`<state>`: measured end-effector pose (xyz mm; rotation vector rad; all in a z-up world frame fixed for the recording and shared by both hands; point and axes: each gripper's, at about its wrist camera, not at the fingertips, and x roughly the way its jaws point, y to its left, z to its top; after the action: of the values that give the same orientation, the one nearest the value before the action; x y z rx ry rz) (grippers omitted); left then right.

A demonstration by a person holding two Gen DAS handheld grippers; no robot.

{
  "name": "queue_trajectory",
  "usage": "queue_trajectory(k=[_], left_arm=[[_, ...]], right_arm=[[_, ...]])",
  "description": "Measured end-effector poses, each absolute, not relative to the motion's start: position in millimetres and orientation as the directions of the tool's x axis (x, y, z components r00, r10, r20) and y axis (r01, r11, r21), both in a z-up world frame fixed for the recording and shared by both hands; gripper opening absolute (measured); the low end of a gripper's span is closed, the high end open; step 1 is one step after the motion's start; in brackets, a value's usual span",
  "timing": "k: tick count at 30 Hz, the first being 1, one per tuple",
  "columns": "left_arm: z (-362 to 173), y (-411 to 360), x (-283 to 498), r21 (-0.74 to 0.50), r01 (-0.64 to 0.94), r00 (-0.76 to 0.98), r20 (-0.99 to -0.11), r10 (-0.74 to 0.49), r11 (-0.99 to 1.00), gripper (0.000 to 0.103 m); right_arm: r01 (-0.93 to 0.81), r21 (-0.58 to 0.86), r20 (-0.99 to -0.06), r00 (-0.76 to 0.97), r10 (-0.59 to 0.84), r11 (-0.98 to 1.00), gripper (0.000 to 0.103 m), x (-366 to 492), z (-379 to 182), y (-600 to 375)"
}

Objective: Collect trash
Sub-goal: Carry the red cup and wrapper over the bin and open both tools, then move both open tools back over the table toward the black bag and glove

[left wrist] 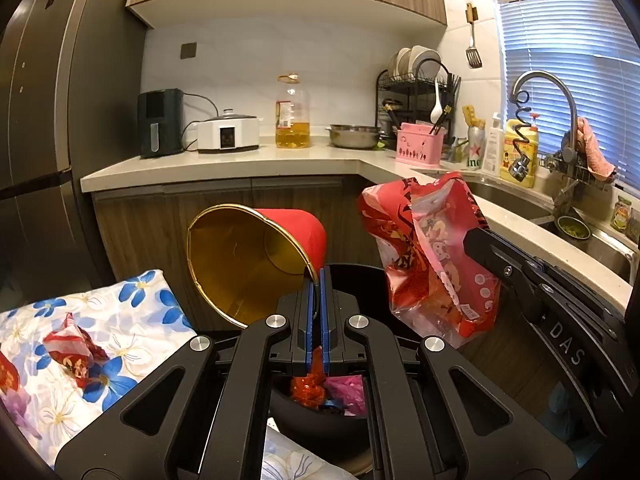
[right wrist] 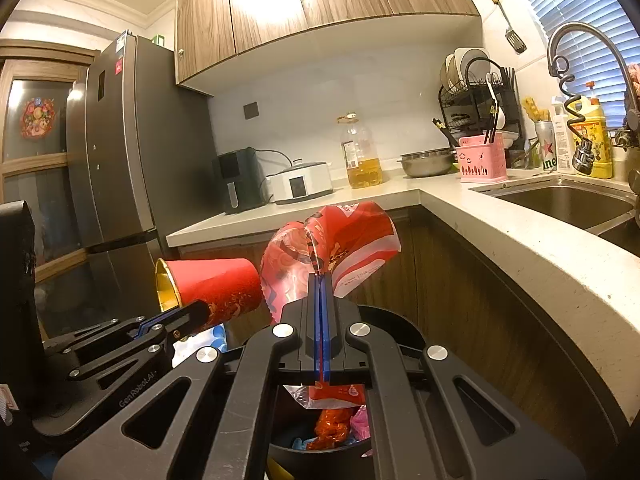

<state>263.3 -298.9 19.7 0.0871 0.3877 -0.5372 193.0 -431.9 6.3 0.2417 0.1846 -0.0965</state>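
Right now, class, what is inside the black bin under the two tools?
Crumpled red wrapper and pink plastic lie in the black bin. The tools hide anything deeper.

The left gripper [left wrist: 318, 280] has its jaws closed together, level and pointing forward. The right gripper [right wrist: 320, 284] is likewise clamped tight, raised beside it at about the same height. The two seem close together, their fingers angled slightly toward each other.

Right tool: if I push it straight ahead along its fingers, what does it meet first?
Apart from the red snack bag the right tool already pinches, probably the wooden cabinet front below the countertop, though depth is unclear. The trash bin sits lower, under the bag.
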Motion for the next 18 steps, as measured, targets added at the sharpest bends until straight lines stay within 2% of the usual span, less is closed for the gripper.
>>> queue_trajectory(k=[14,16,18], left_arm=[[13.2,-309.1,273.0,-0.046,0.529,0.772,-0.389,-0.503,0.847,0.002],[10.4,-310.7,275.2,-0.055,0.537,0.765,-0.389,-0.513,0.842,0.003],[5.6,-312.5,278.2,-0.060,0.548,0.752,-0.402,-0.522,0.835,0.005]], right_arm=[[0.111,0.254,-0.201,0.978,-0.059,0.961,0.002,206.5,-1.2,-440.5],[0.109,0.260,-0.200,0.978,-0.057,0.960,0.017,209.0,-4.8,-441.8],[0.119,0.266,-0.212,0.975,-0.063,0.957,0.023,211.1,-8.9,-443.7]])
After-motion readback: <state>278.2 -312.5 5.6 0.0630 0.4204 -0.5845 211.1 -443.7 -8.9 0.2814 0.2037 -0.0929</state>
